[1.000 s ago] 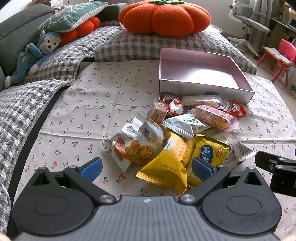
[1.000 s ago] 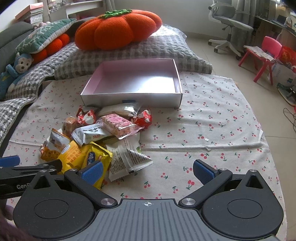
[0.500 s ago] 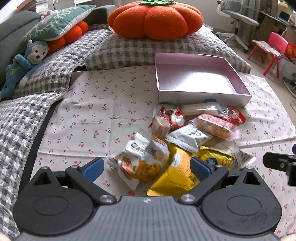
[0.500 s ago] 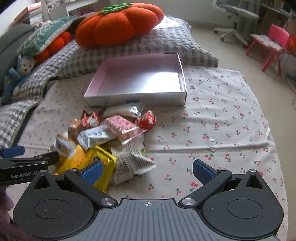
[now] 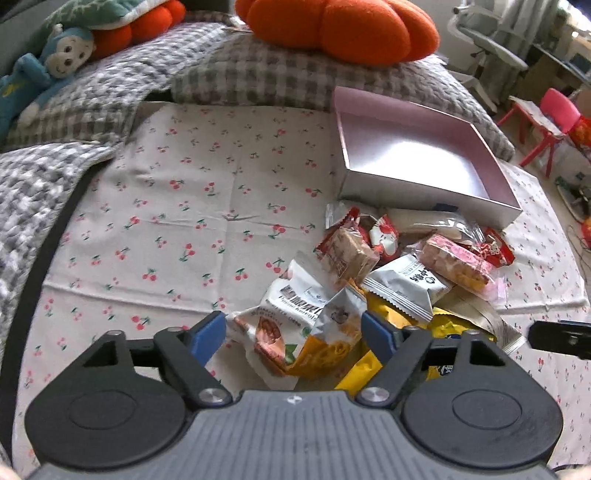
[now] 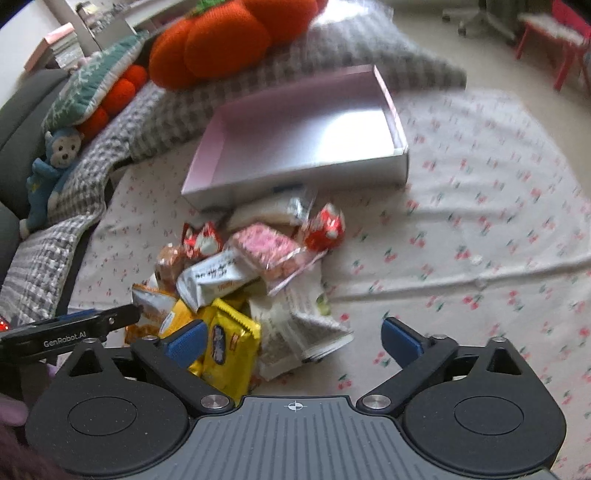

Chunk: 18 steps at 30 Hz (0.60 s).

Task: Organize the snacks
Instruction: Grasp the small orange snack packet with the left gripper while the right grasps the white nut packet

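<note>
A pile of snack packets (image 5: 388, 280) lies on the cherry-print cloth in front of an empty pink box (image 5: 417, 162). My left gripper (image 5: 293, 332) is open, its blue pads on either side of a white and orange packet (image 5: 306, 325) at the pile's near edge. My right gripper (image 6: 291, 338) is open and empty, low over the pile's right side (image 6: 258, 273), with a yellow packet (image 6: 229, 347) by its left pad and a white packet (image 6: 299, 325) between the pads. The box also shows in the right wrist view (image 6: 303, 136).
Grey checked cushions (image 5: 280, 70) with an orange pumpkin pillow (image 5: 340, 26) border the cloth at the back. A blue monkey toy (image 5: 40, 62) lies far left. A red child's chair (image 5: 546, 122) and an office chair (image 5: 491, 51) stand on the floor to the right.
Both grippers have dropped lower and moved closer to the pile. The left gripper's pads have narrowed and now straddle the white and orange packet. The right wrist view has tilted and is blurred.
</note>
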{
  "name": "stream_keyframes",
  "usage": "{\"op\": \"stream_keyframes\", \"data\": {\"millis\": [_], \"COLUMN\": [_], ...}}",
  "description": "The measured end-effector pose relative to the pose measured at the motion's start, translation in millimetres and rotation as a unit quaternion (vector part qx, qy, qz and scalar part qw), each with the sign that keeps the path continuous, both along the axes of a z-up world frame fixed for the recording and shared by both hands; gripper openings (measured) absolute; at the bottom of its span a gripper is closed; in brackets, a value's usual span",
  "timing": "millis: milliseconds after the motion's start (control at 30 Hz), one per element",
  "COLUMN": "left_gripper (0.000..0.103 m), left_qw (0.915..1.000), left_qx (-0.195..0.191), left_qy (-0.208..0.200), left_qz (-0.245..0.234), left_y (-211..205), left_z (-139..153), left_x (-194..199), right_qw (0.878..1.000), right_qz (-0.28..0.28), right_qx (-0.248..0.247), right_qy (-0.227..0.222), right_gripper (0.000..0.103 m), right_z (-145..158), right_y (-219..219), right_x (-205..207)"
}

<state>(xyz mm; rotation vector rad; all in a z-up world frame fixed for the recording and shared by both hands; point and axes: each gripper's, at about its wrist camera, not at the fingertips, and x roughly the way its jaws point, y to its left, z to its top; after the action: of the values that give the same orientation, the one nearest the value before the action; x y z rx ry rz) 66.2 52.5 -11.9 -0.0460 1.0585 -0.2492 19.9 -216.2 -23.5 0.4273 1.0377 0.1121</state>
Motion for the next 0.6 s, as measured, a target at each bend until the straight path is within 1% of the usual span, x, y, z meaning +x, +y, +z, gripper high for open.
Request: {"op": "stream_keyframes", "data": {"millis": [33,67,100,133,167,233,267,333,400,467,533,600], "left_gripper": [0.065,0.061,0.054,0.05,0.049,0.045,0.043,0.037,0.035,0.034,0.03,0.029], "left_qw": [1.0,0.9999,0.9999,0.9998,0.9996,0.9994,0.9993,0.9989,0.9983,0.9979,0.9972,0.9963], "left_qx": [0.0,-0.003,-0.001,-0.01,-0.016,-0.02,-0.022,-0.025,-0.029,-0.027,-0.031,-0.037], "left_qy": [-0.002,-0.002,-0.004,-0.004,-0.004,-0.003,-0.002,0.004,0.014,0.015,0.017,0.023], "left_qz": [-0.006,-0.011,-0.014,-0.018,-0.022,-0.028,-0.032,-0.04,-0.049,-0.057,-0.065,-0.075], "left_y": [-1,-1,-1,0,1,2,2,3,4,4,5,5], "left_z": [-1,-1,-3,-3,-3,-5,-5,-8,-11,-11,-10,-10], "left_x": [1,3,6,8,9,11,12,14,16,14,14,13], "right_qw": [1.0,1.0,1.0,1.0,1.0,0.999,0.999,0.999,0.998,0.998,0.999,0.998], "right_qz": [-0.001,0.0,0.001,0.0,-0.003,-0.008,-0.012,-0.018,-0.021,-0.021,-0.019,-0.015], "right_qx": [0.005,0.006,0.004,0.001,-0.005,-0.013,-0.017,-0.024,-0.021,-0.013,-0.009,-0.015], "right_qy": [0.005,0.011,0.015,0.017,0.022,0.03,0.032,0.039,0.046,0.049,0.05,0.051], "right_gripper": [0.094,0.092,0.087,0.081,0.079,0.07,0.069,0.063,0.06,0.06,0.061,0.062], "right_z": [-3,-7,-10,-12,-16,-22,-24,-29,-35,-38,-40,-40], "right_y": [1,3,5,7,8,10,10,11,11,12,15,18], "right_x": [3,6,9,12,15,21,24,29,33,36,39,39]}}
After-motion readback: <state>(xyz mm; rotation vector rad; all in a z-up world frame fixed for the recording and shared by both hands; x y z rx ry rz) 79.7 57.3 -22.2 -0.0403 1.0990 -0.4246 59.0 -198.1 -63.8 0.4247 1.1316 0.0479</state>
